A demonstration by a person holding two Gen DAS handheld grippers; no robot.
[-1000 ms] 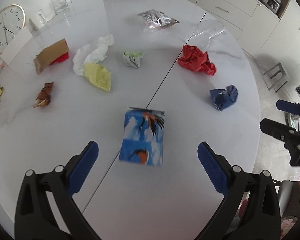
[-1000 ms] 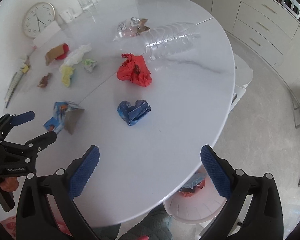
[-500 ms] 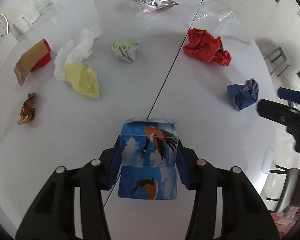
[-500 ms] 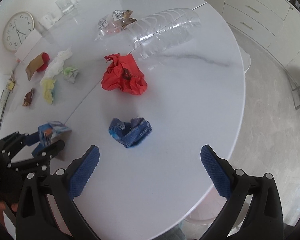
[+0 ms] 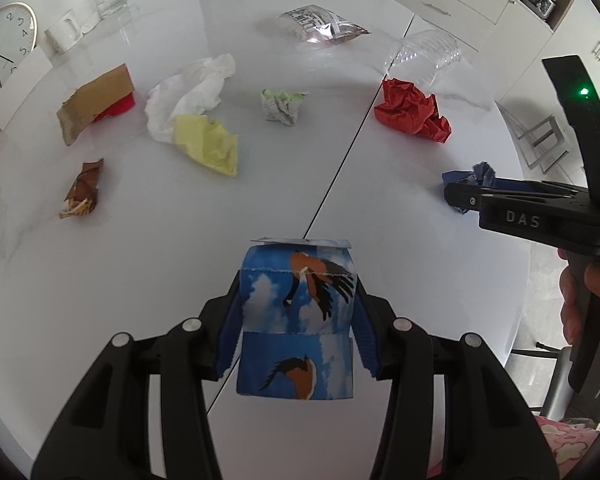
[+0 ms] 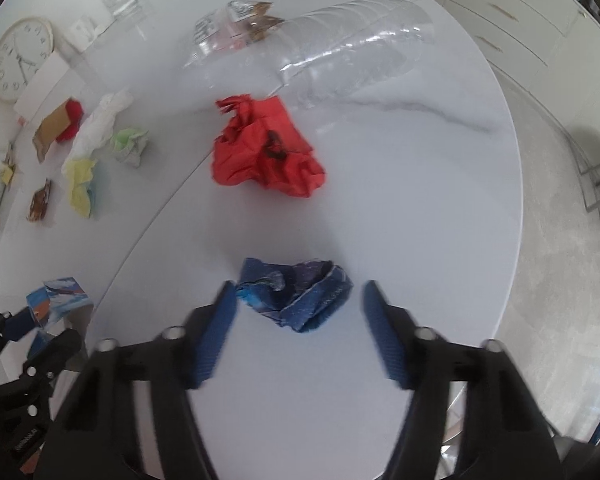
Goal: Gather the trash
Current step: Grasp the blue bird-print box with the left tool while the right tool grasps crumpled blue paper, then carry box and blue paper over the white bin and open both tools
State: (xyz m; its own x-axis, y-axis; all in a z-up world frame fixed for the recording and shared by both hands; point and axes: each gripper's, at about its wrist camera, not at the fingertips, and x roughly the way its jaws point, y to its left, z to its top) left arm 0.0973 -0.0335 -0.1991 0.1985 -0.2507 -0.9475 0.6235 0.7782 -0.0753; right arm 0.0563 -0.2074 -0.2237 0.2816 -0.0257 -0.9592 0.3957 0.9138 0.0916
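The left tool [image 5: 296,332] is clamped on a blue carton [image 5: 298,320] printed with birds, held between its pads. The right tool [image 6: 296,332] is partly open, its pads either side of a crumpled blue wrapper [image 6: 296,294] lying on the bench [image 6: 400,208]; crumpled red paper [image 6: 268,152] lies farther ahead.

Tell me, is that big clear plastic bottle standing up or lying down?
Lying down. The clear bottle rests on its side on the white table, beyond the red crumpled paper.
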